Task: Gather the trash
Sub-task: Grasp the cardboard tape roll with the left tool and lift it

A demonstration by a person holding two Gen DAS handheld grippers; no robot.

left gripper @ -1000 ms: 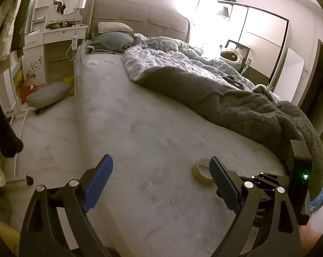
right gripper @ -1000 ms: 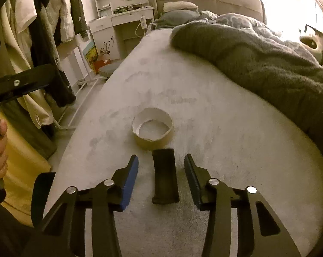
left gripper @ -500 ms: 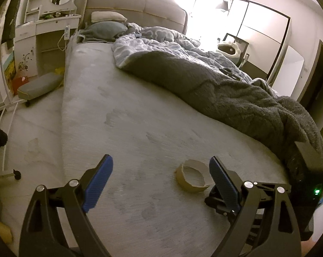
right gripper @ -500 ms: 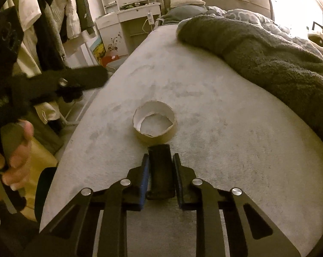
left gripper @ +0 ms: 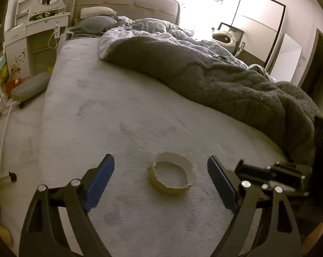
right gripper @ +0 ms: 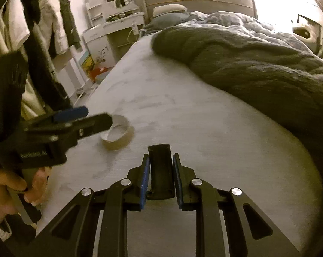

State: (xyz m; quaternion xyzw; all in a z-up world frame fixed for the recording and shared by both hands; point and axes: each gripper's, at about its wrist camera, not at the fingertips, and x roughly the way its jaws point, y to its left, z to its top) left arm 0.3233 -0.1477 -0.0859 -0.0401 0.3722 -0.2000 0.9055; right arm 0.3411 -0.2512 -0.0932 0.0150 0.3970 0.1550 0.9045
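Note:
An empty cardboard tape ring (left gripper: 171, 175) lies on the grey bed (left gripper: 122, 115), between the fingers of my open left gripper (left gripper: 160, 182). In the right wrist view the ring (right gripper: 116, 136) lies left of centre, partly behind the left gripper (right gripper: 69, 117), which a hand holds. My right gripper (right gripper: 160, 177) is shut on a flat black piece (right gripper: 160, 171) and holds it above the sheet. The right gripper also shows at the right edge of the left wrist view (left gripper: 274, 171).
A dark grey blanket (left gripper: 225, 81) and a patterned duvet (left gripper: 157, 30) cover the right half of the bed. A white dressing table (left gripper: 28, 36) and a grey stool (left gripper: 29, 86) stand left of the bed. Clothes (right gripper: 33, 32) hang on the left.
My right gripper closed on the black piece and lifted it off the sheet. My left gripper moved right and forward until the tape ring lay between its open fingers.

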